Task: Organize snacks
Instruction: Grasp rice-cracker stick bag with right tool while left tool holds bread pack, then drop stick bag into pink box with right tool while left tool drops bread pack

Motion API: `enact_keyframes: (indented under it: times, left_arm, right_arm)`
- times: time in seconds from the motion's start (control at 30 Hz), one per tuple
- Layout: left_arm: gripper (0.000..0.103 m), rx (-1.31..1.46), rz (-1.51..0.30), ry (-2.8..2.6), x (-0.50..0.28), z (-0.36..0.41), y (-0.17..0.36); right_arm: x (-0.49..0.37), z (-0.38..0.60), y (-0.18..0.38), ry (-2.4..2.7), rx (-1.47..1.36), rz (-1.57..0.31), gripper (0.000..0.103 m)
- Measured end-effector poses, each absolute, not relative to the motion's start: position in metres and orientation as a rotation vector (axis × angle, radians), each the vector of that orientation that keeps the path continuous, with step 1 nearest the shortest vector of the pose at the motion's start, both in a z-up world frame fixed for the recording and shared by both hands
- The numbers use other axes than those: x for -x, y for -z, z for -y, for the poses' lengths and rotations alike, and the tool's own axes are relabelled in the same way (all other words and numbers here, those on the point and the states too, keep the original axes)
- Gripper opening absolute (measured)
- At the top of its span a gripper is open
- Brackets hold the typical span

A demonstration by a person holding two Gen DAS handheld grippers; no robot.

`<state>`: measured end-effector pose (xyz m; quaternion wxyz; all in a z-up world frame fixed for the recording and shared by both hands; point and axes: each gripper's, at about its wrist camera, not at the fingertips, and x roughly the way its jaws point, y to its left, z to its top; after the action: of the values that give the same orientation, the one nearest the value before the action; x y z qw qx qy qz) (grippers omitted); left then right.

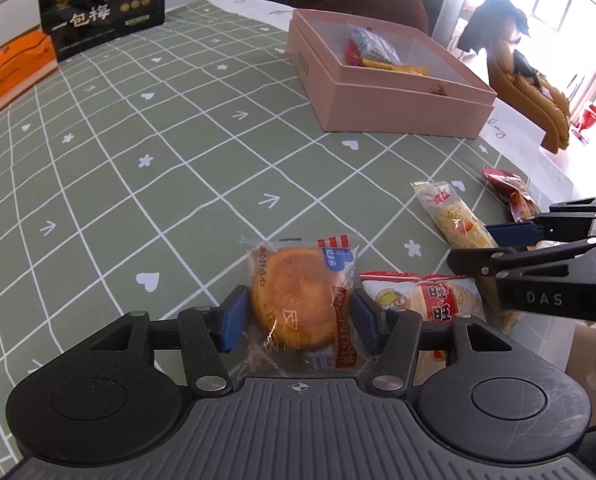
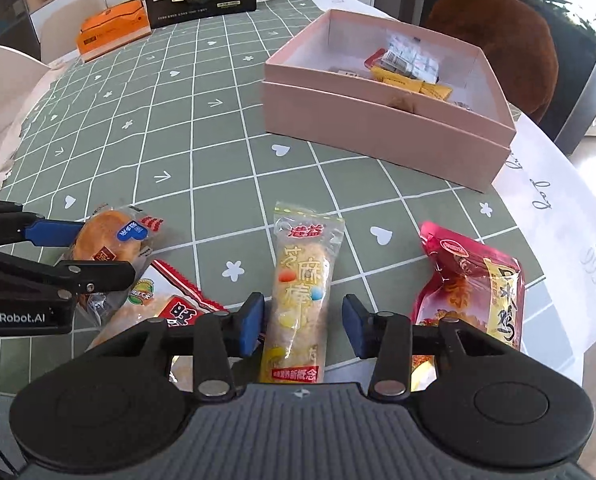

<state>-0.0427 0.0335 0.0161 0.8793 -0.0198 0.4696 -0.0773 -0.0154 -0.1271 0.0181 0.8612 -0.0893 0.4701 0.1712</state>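
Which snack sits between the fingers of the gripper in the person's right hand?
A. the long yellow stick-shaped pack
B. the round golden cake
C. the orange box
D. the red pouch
A: in the right wrist view the long yellow stick-shaped pack lies between the blue pads of the right gripper.

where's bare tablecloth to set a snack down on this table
Free: the wide green tablecloth between the pink box, the orange box and the near snacks. Crowded: the near edge, from round cake to red pouch.
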Motion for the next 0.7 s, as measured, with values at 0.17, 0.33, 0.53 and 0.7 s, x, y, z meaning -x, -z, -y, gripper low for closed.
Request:
enact_keyframes:
  times: [0.17, 0.33, 0.53, 0.7]
  left_arm:
    - [0.060, 0.068, -0.954, 0.162, 0.047, -0.036, -0.015]
    - [0.060, 0.098, -0.949, 0.143, 0.048, -0.037, -0.015]
    - [0.060, 0.133, -0.969, 0.107, 0.045, -0.036, -0.018]
    - [0.059, 0.154, -0.911, 0.136, 0.047, -0.034, -0.034]
  right_arm:
    - [0.014, 0.132, -0.025, -0.378, 0.138, -1.016, 0.028]
    - [0.016, 0.146, -0.048, -0.391, 0.023, -0.982, 0.028]
    - [0.021, 0.154, -0.076, -0.378, 0.004, -0.872, 0.028]
    - [0.020, 0.166, -0.086, -0.366, -0.031, -0.843, 0.028]
